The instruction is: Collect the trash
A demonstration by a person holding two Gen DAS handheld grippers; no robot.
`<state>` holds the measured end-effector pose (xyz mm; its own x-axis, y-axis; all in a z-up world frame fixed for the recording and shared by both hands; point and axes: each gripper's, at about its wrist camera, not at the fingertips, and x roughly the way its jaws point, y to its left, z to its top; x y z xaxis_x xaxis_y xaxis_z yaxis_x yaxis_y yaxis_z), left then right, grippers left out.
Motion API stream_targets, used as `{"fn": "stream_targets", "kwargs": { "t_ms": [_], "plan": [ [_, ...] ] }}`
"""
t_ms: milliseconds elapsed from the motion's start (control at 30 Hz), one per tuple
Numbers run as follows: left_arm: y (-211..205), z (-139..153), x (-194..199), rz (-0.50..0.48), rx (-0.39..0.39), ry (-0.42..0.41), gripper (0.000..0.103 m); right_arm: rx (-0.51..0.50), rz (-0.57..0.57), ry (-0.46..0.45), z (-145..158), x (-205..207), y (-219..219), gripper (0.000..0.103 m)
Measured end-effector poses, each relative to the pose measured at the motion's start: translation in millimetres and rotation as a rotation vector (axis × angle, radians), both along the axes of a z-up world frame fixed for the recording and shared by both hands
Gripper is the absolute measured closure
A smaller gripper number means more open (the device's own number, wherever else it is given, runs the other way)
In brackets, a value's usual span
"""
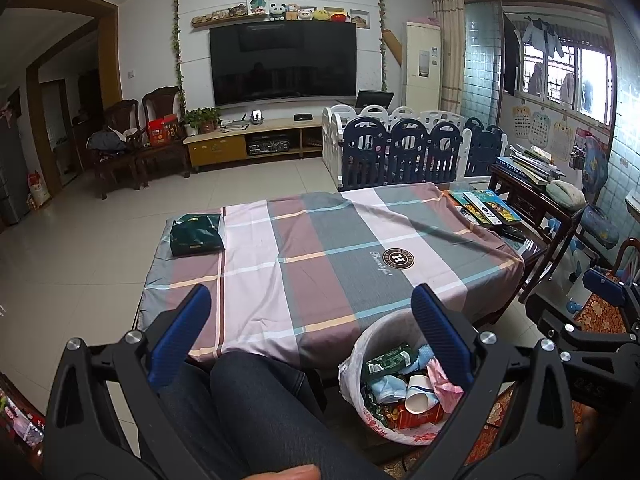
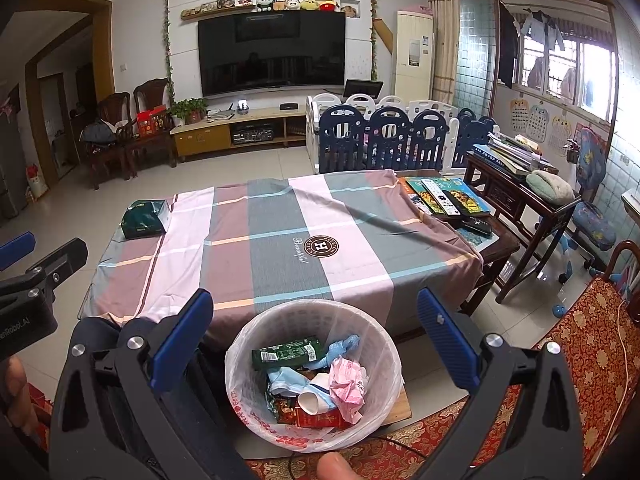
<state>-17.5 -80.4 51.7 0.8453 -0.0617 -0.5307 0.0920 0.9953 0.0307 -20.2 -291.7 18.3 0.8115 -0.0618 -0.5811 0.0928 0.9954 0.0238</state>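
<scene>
A white bin (image 2: pixel 376 340) lined with a plastic bag stands on the floor before the table; it also shows in the left wrist view (image 1: pixel 352 364). It holds a green wrapper (image 2: pixel 286 353), a pink crumpled paper (image 2: pixel 348 384), a paper cup (image 2: pixel 316 394) and a red packet (image 2: pixel 320 418). My right gripper (image 2: pixel 312 340) is open and empty, above the bin. My left gripper (image 1: pixel 312 336) is open and empty, above my knee (image 1: pixel 248 392) to the left of the bin. A dark green pack (image 1: pixel 196 234) lies on the table's far left corner; it also shows in the right wrist view (image 2: pixel 144 218).
The table has a plaid cloth (image 2: pixel 280 240). Books and a remote (image 2: pixel 444 196) lie at its right end. A dark side table (image 2: pixel 520 196) with books, a child fence (image 2: pixel 384 136) and a red patterned sofa (image 2: pixel 580 344) stand to the right.
</scene>
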Motion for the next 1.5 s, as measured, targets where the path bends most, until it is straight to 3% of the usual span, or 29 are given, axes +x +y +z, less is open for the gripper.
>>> {"fn": "stream_targets", "kwargs": {
  "t_ms": [1500],
  "plan": [
    [-1,-14,4,-0.01,0.009,0.038,0.003,0.012,-0.003,0.031,-14,4,4,0.003]
  ]
}}
